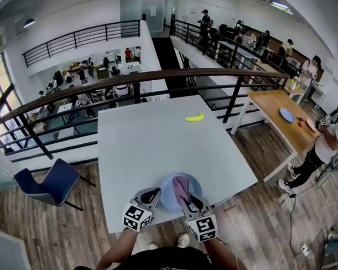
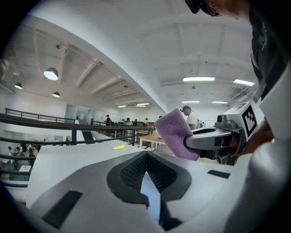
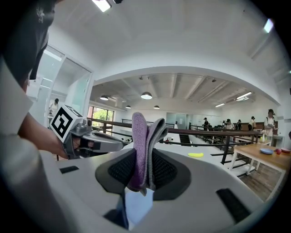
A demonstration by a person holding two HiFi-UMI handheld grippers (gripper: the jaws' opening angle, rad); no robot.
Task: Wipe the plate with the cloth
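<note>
Cloth was clamped in the right gripper jaws over the plate at the bench near edge. Left gripper jaws were closed, empty, beside it. Wiping was judged barely started.

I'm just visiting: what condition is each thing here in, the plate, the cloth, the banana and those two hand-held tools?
Plate: flat at the near edge of the table, partly under the cloth.
Cloth: folded, pinched in the right tool, over the plate.
Banana: lying untouched at the table's far side.
Left tool: shut, empty.
Right tool: shut on the cloth.
</note>
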